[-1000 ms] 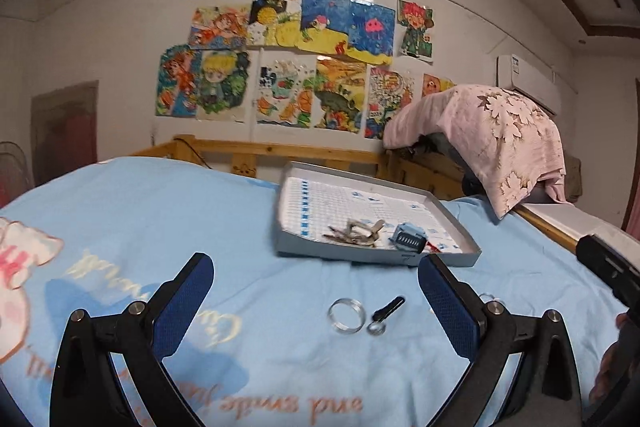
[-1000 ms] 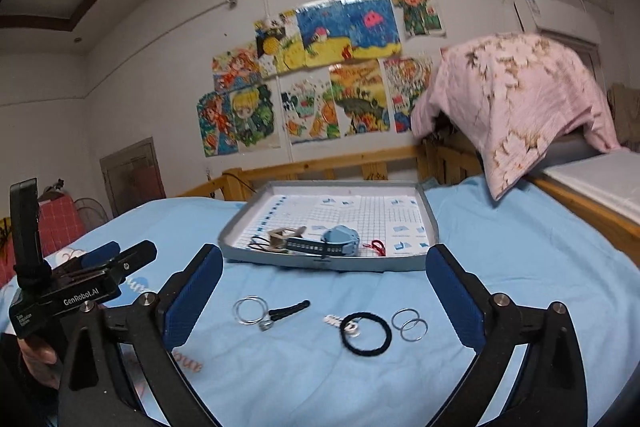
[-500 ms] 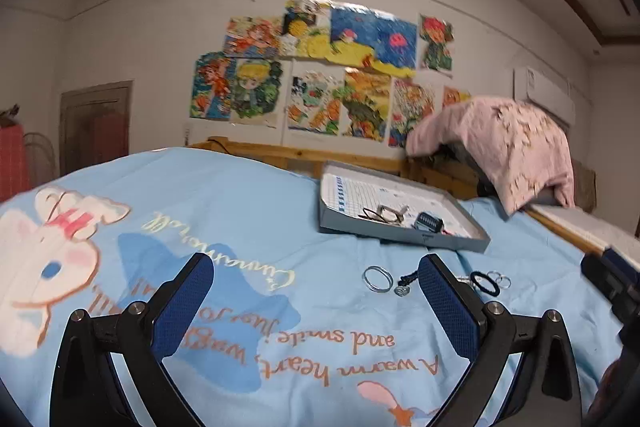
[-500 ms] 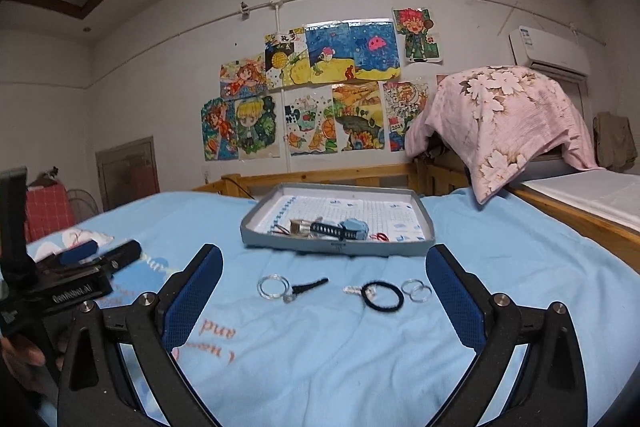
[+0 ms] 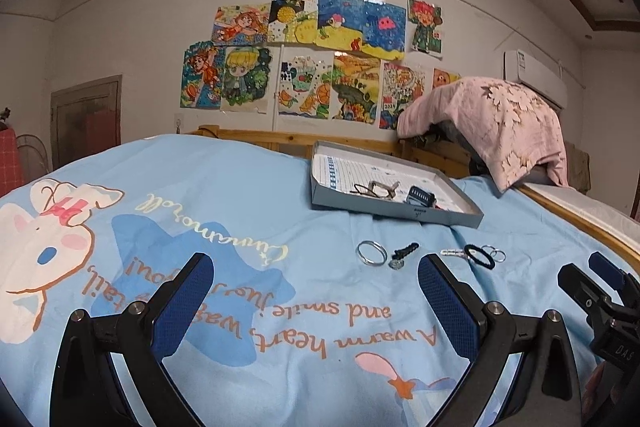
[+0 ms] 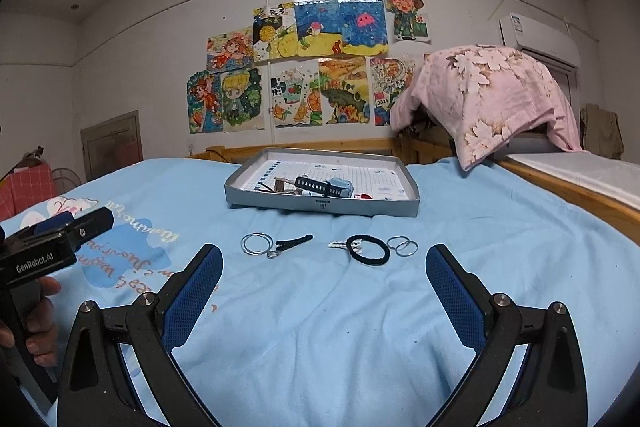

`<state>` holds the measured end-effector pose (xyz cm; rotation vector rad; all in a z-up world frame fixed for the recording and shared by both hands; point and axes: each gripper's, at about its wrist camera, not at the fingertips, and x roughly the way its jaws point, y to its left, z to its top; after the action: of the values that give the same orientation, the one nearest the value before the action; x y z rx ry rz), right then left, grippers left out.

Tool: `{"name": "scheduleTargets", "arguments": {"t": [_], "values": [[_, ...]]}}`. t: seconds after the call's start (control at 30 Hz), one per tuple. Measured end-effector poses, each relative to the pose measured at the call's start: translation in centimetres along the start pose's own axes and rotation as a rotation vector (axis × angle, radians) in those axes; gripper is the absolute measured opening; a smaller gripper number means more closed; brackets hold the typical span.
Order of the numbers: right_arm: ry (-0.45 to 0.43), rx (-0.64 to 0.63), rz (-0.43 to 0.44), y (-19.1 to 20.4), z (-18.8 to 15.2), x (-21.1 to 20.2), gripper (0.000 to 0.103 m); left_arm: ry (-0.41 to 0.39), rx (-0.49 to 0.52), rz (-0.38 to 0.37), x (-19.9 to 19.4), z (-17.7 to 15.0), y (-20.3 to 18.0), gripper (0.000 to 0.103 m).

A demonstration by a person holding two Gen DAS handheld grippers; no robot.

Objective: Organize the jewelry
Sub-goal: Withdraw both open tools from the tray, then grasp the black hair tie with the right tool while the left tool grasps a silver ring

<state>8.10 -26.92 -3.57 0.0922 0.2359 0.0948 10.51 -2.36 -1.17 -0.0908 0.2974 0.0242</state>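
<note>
A grey tray (image 6: 320, 205) (image 5: 394, 209) holding a watch and other small pieces rests on the blue bedspread. In front of it lie silver bangles (image 6: 256, 243) (image 5: 371, 252), a black clip with a charm (image 6: 294, 242) (image 5: 405, 251), a black hair tie (image 6: 368, 249) (image 5: 479, 256), a small white pin (image 6: 335, 245) and two thin rings (image 6: 403, 246) (image 5: 494, 253). My right gripper (image 6: 324, 291) is open, well short of the items, with nothing between its fingers. My left gripper (image 5: 316, 297) is open too, back and to the left of the jewelry.
A pink floral blanket (image 6: 492, 95) drapes over something at the back right, beside a wooden bed rail (image 6: 572, 187). Drawings cover the far wall. A hand (image 6: 38, 323) holds the left gripper's handle at the left edge of the right wrist view.
Both grippers have pulled back from the tray and the jewelry, which now look smaller and farther. The left gripper has also swung left. Nothing was picked up.
</note>
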Motion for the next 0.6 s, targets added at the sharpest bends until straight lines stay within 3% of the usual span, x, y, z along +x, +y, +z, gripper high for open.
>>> {"name": "scheduleTargets", "arguments": {"t": [0.33,0.53,0.6], "values": [[0.022,0.02,0.013,-0.5,0.0,0.8,0.1,0.044,0.015,-0.03,0.7,-0.1,-0.4,0.103],[0.145,0.04,-0.032,-1.3,0.8,3.7,0.1,0.192,0.017,-0.022,4.1,0.3,-0.4,0.103],[0.167,0.056,-0.025,-1.9,1.4,4.7,0.1,0.263,-0.005,-0.06,5.9,0.4,0.0,0.103]]}}
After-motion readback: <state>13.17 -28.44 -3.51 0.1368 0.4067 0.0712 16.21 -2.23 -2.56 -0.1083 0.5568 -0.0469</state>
